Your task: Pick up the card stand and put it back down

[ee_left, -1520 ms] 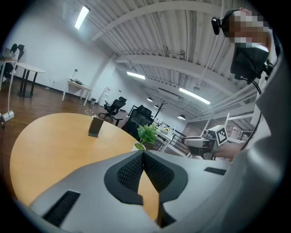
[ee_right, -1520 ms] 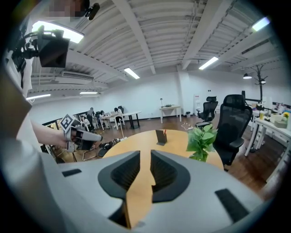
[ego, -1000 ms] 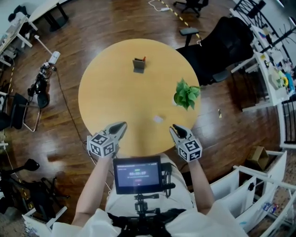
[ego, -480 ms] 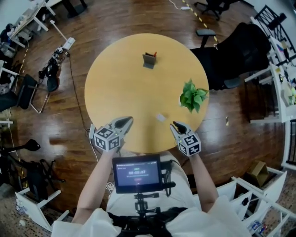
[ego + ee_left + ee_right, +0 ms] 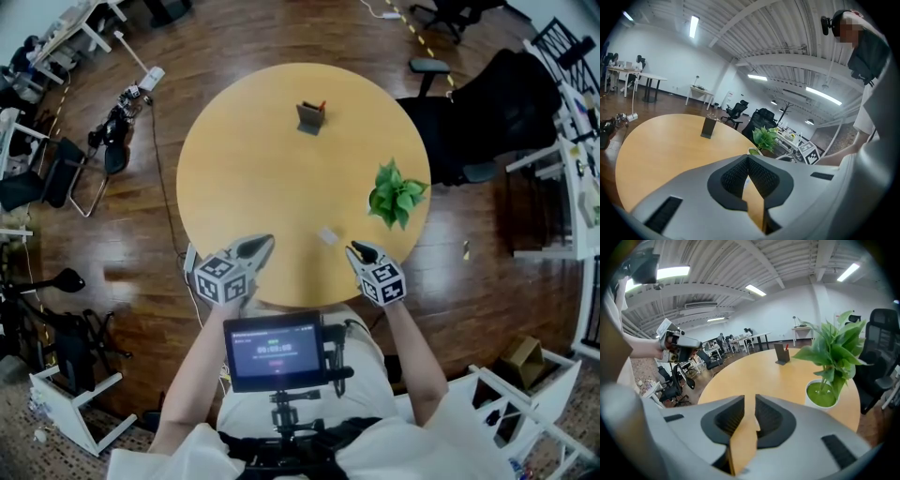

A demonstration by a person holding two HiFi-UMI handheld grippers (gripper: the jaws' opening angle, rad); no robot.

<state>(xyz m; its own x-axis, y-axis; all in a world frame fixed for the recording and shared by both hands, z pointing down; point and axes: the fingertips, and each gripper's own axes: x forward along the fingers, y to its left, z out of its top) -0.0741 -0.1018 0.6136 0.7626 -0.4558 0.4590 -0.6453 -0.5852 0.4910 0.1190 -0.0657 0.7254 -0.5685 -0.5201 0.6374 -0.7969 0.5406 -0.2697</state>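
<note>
— Where's the card stand [image 5: 310, 117]?
— One, upright on the counter [image 5: 253, 178], well beyond the single plant [image 5: 396, 192].
— Your fingers?
— My left fingers [image 5: 735, 176] are pressed together and my right fingers [image 5: 727, 420] slightly spread, both empty, nearer me than the plant.

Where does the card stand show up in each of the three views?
Head view: the card stand is upper centre, on the far side of the table.
Left gripper view: it stands left of centre, at mid-height.
Right gripper view: it stands right of centre, at mid-height.
Shared landmark: the potted plant, to the right of the stand in every view.
</note>
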